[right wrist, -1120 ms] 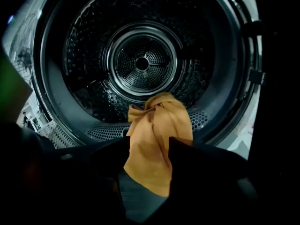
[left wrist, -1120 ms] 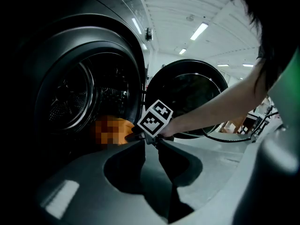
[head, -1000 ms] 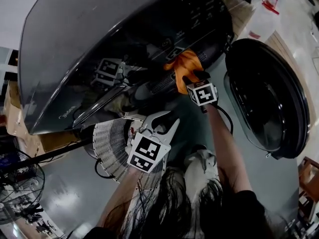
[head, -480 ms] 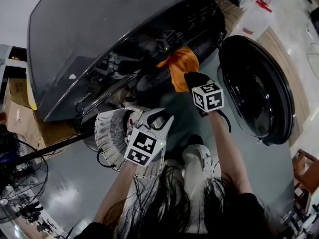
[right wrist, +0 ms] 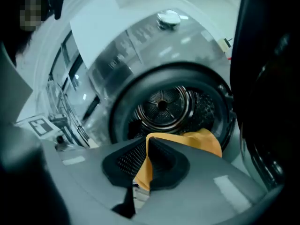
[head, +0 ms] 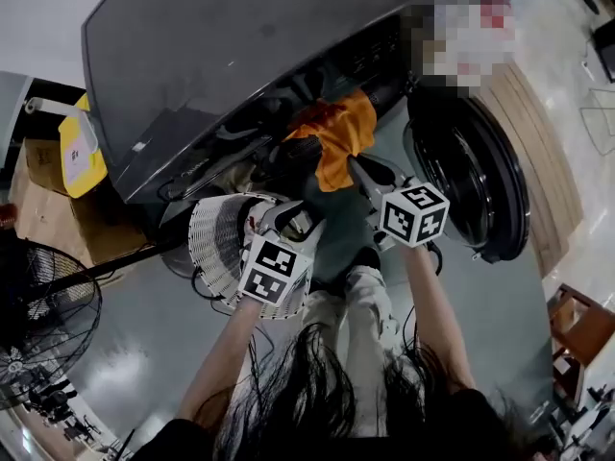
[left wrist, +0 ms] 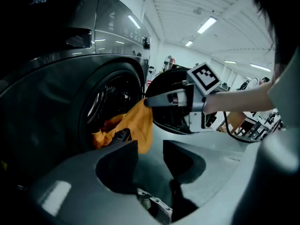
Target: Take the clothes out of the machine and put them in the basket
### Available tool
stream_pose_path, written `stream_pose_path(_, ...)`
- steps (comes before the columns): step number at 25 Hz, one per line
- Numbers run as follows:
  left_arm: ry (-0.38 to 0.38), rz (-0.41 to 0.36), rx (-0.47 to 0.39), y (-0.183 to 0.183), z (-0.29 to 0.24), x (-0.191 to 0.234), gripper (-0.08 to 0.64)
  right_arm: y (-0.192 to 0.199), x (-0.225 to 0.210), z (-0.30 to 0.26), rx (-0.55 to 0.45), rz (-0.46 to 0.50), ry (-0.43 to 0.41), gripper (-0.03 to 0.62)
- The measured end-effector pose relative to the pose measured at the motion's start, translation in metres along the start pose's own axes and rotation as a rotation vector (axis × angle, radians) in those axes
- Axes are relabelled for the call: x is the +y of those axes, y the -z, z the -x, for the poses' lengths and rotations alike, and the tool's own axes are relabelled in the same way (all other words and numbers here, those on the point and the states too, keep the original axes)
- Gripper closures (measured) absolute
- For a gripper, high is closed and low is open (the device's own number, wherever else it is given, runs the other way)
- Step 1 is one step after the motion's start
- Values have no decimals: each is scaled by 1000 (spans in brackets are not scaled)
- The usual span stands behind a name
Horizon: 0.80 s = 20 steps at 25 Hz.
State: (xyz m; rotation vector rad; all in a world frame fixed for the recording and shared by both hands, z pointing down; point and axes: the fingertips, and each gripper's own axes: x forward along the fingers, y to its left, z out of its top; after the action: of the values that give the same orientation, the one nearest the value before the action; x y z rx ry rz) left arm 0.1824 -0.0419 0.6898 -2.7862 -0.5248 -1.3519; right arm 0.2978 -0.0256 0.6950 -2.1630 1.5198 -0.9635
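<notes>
Garment (head: 338, 142) in just-closed right tongs (right wrist: 147, 146)

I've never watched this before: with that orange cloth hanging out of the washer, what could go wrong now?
The right gripper has just been closing its jaws on one fold of the orange cloth; that small bite might slip. The cloth's other end lies in the washer mouth and may snag there. The basket sits aside, by the open left gripper, so the cloth could drop on the floor first.
</notes>
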Motion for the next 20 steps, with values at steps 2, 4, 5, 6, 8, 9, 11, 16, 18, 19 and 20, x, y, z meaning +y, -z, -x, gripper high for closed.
stream_pose_path(2, -16, 15, 7, -1, 3, 1, 399, -10, 18, 13, -13, 1, -28, 554)
stream_pose_path(4, -35, 27, 12, -2, 6, 1, 383, -18, 36, 25, -25, 5, -57, 555)
stream_pose_path(5, -49, 26, 16, -3, 7, 1, 368, -23, 44, 31, -34, 5, -70, 555)
stream_pose_path(6, -67, 20, 18, -5, 8, 2, 350, -28, 52, 38, -44, 5, -83, 555)
stream_pose_path(8, -112, 0, 16, -11, 12, 5, 300, -41, 68, 51, -67, 3, -109, 555)
stream_pose_path(9, -131, -10, 15, -14, 14, 6, 278, -47, 77, 58, -79, 2, -125, 555)
stream_pose_path(11, -155, -18, 13, -21, 19, 7, 248, -59, 97, 69, -95, 4, -157, 555)
stream_pose_path(16, -177, -47, -44, -54, 35, 9, 224, -73, 141, 100, -85, 26, -217, 555)
stream_pose_path(18, -150, -78, -92, -73, 40, 4, 224, -79, 155, 113, -74, 17, -250, 555)
stream_pose_path(19, -129, -102, -118, -83, 43, -2, 224, -81, 163, 118, -68, 11, -267, 555)
stream_pose_path(20, -107, -131, -142, -94, 46, -8, 224, -84, 170, 123, -64, 5, -283, 555)
